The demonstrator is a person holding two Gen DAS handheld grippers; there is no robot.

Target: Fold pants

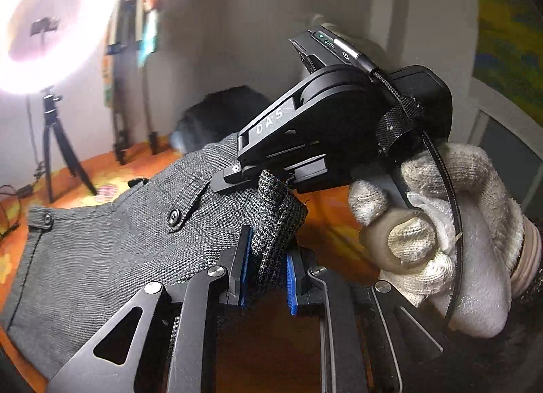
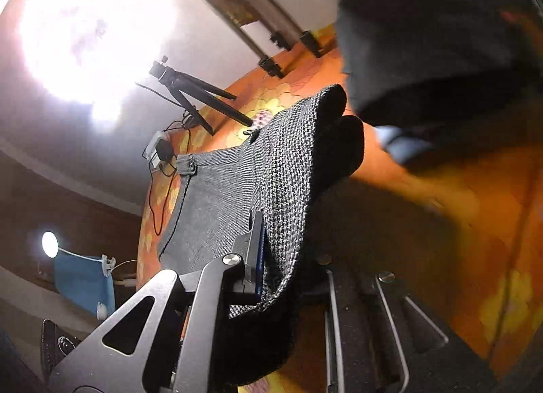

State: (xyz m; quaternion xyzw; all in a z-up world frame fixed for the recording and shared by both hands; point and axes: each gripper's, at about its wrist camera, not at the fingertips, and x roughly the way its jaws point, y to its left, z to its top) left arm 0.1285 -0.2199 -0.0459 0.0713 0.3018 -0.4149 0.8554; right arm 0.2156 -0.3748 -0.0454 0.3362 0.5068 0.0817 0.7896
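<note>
The grey woven pants (image 1: pixel 101 250) hang lifted over an orange flowered surface (image 1: pixel 112 172), button (image 1: pixel 174 215) and belt loop showing. My left gripper (image 1: pixel 268 267) is shut on a fold of the pants' edge between its blue pads. Just above it, my right gripper (image 1: pixel 268 179) is seen from outside, shut on the same fold and held by a hand in a white glove (image 1: pixel 441 223). In the right wrist view the pants (image 2: pixel 217 196) drape over my right gripper (image 2: pixel 275 257); its left finger (image 2: pixel 254 250) presses the cloth and the other finger is hidden under it.
A bright ring light (image 1: pixel 51 19) on a tripod (image 1: pixel 57 145) stands at the back left. Cables and a charger (image 2: pixel 159 152) lie on the orange surface. A dark garment (image 2: pixel 424 47) sits behind, and black stands (image 1: pixel 122 87) lean at the wall.
</note>
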